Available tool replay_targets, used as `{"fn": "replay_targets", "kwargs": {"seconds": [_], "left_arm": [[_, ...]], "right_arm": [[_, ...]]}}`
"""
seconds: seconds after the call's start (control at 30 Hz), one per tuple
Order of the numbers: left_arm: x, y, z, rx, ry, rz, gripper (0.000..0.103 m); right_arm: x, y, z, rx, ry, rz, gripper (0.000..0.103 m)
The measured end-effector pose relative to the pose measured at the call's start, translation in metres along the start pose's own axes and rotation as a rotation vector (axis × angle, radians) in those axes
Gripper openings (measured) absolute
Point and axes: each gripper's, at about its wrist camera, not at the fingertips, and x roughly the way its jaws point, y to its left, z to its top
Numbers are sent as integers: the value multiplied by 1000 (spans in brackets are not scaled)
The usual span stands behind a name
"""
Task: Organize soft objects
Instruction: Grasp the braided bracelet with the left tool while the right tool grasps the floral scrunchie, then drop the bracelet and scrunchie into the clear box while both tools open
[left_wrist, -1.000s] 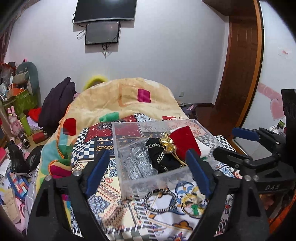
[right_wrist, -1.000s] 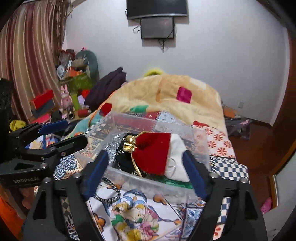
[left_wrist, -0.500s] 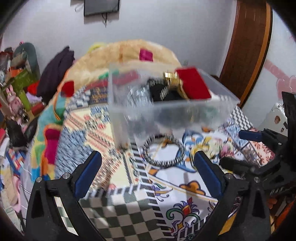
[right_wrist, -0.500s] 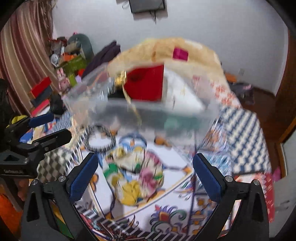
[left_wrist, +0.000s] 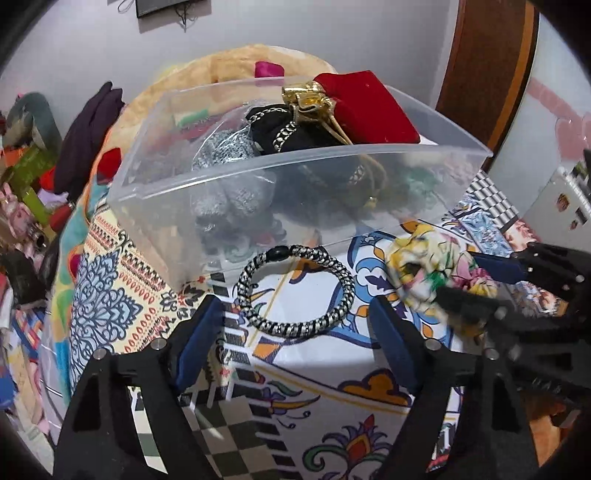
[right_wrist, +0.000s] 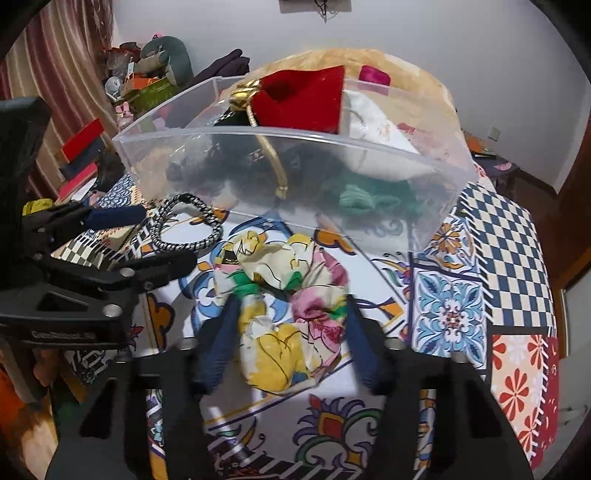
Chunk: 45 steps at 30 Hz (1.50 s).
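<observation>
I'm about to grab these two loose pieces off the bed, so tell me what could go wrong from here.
1. The right gripper has its jaws astride the floral scrunchie, not visibly clamped; the loose ruffles may slip out.
2. The striped hair band lies flat on the patterned bedspread; the left gripper could pinch cloth too.
3. The clear bin is already heaped, its red pouch above the rim.

A plain white wall (right_wrist: 424, 40) is seen behind the patchwork-covered bed (right_wrist: 498, 236); striped curtains (right_wrist: 48, 70) hang left, a brown wooden door (left_wrist: 487, 62) right.
</observation>
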Motion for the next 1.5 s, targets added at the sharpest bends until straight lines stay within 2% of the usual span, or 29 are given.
{"fn": "replay_targets", "kwargs": {"seconds": [0.03, 0.1, 0.13, 0.2, 0.27, 0.3, 0.33, 0.4, 0.63, 0.87, 1.03, 1.17, 1.27, 1.5], "left_arm": [[0, -1, 0, 3, -2, 6, 76], [1, -4, 0, 16, -9, 12, 62], [0, -5, -1, 24, -15, 12, 59], [-2, -6, -3, 36, -24, 0, 42], [-4, -8, -5, 46, -33, -4, 35], [-6, -9, -7, 51, -36, -17, 29], [-8, -10, -9, 53, -39, -26, 28], [-12, -9, -13, 51, -45, -62, 19], [-44, -14, -23, 60, -126, -85, 18], [-86, -13, -15, 48, -231, -97, 18], [-104, -11, 6, 31, -303, -94, 18], [-103, -5, 32, 12, -331, -103, 18], [-102, -3, 47, 6, -357, -83, 18], [-80, 5, 70, -15, -346, -82, 18]], "right_arm": [[-1, -3, -1, 7, -4, 0, 31], [-3, -7, -2, 20, -11, 6, 24], [-4, -8, -3, 23, -16, 8, 21], [-8, -10, -5, 19, -29, 5, 17], [-13, -10, -6, 12, -46, 4, 16], [-14, -10, -6, 11, -54, 3, 15], [-18, -11, -7, 10, -65, -1, 14], [-23, -14, -8, 10, -85, -4, 14], [-51, -18, -6, 18, -160, -3, 14], [-82, -17, 4, 17, -248, -11, 14], [-94, -13, 22, 21, -302, -33, 14], [-100, -18, 36, 22, -326, -53, 14], [-101, -22, 47, 22, -343, -68, 14], [-83, -27, 69, 35, -337, -84, 14]]}}
